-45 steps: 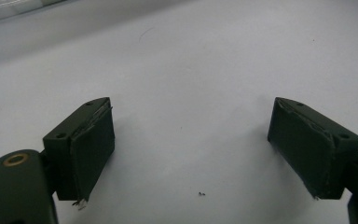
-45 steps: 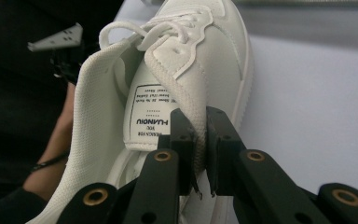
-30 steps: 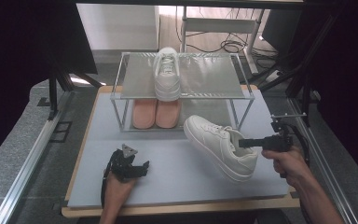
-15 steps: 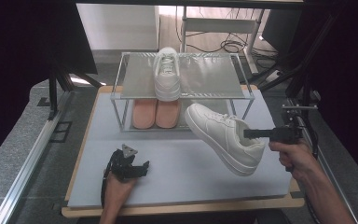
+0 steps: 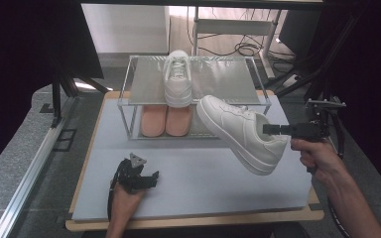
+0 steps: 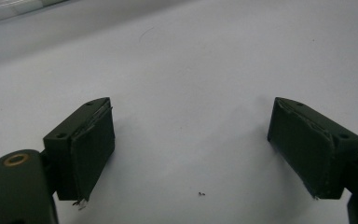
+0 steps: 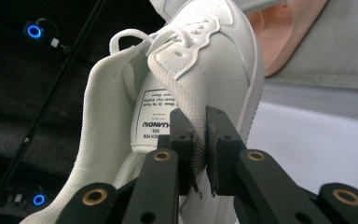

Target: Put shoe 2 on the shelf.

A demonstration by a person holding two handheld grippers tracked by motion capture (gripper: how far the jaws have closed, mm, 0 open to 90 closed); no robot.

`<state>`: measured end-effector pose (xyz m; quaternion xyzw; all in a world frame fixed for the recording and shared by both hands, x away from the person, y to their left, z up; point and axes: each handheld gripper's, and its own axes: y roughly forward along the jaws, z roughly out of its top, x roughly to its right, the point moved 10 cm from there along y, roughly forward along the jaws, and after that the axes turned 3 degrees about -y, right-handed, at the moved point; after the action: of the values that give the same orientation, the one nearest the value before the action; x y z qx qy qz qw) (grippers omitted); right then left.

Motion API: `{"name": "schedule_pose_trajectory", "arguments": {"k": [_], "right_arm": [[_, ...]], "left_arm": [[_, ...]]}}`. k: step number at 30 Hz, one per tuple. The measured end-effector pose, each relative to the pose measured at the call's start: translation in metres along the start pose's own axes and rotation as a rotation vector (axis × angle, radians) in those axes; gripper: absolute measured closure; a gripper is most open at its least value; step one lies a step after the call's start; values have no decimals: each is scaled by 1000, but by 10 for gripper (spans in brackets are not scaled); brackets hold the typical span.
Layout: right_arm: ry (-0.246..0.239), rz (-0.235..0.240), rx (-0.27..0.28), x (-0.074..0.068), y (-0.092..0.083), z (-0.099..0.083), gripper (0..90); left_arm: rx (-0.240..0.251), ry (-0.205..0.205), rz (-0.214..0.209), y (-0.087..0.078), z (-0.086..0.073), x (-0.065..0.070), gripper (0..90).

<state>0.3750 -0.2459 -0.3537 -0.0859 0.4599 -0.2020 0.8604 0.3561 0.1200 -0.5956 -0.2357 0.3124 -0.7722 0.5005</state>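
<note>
White leather sneaker [image 5: 243, 136], pinched at its collar by the right claw [image 5: 269, 129], has risen off the desk [image 5: 188, 191] toward the metal shoe rack [image 5: 198, 82]; left claw [image 5: 146, 179] rests spread.

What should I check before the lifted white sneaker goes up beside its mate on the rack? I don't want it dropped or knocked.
1. Grip: right tool pinches the lifted sneaker by its collar wall, pads pressed on both sides: ok.
2. Sneaker off the table mat: ok.
3. Free room on the rack's top shelf to the right of the mate sneaker: ok.
4. Sneaker level: toe high, heel low: not ok.
5. Left tool parked open on the mat, away from the rack: ok.
6. Grip firm enough for the lift: cannot tell.
</note>
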Motion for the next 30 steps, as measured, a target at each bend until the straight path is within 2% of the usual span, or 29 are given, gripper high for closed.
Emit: {"name": "schedule_pose_trajectory", "arguments": {"k": [8, 12, 18, 27, 30], "right_arm": [[36, 17, 43, -4, 2, 18, 827], [36, 12, 66, -4, 5, 29, 826], [42, -21, 94, 2, 12, 43, 826], [75, -61, 167, 16, 21, 70, 826], [83, -87, 186, 22, 25, 80, 825]], "left_arm": [[0, 0, 0, 0, 0, 0, 151], [0, 1, 0, 0, 0, 0, 151], [1, -1, 0, 0, 0, 0, 151], [2, -1, 0, 0, 0, 0, 151], [2, -2, -1, 0, 0, 0, 152]]}}
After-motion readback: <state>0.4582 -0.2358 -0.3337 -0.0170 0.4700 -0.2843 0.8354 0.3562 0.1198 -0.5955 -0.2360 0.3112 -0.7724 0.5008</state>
